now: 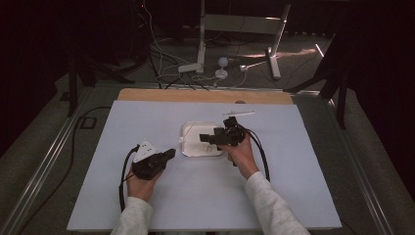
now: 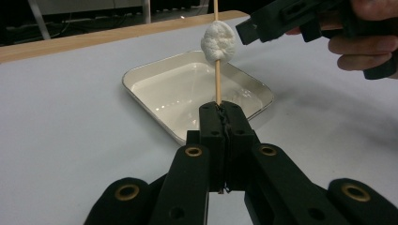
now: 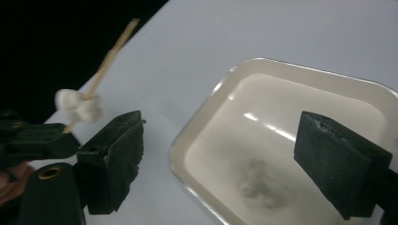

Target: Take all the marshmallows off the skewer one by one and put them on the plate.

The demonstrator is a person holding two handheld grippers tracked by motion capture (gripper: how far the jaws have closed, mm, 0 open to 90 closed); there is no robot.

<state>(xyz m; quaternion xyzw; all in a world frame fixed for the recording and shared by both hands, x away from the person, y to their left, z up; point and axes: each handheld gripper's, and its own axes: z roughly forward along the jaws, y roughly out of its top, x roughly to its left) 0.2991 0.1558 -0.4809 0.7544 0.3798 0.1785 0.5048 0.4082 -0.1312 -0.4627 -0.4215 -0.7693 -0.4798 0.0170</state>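
A: Nearest me, my left gripper [image 2: 220, 117] is pinching the skewer [image 2: 218, 79] upright, jaws pressed tight on it, likely so the marshmallow [image 2: 218, 42] is sitting steady partway up the stick.

B: And the right gripper [image 3: 225, 164]?

A: Its jaws are standing spread, nothing between them, hovering over the tray [image 2: 155, 70] on the desk [image 1: 147, 196], just beside the marshmallow.

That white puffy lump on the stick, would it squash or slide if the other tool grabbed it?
The marshmallow looks soft and lumpy, so it would probably squash under a squeeze. Speared on the thin stick, it likely stays put rather than sliding. The stick itself seems stiff: clamped in the left tool, it stands straight.
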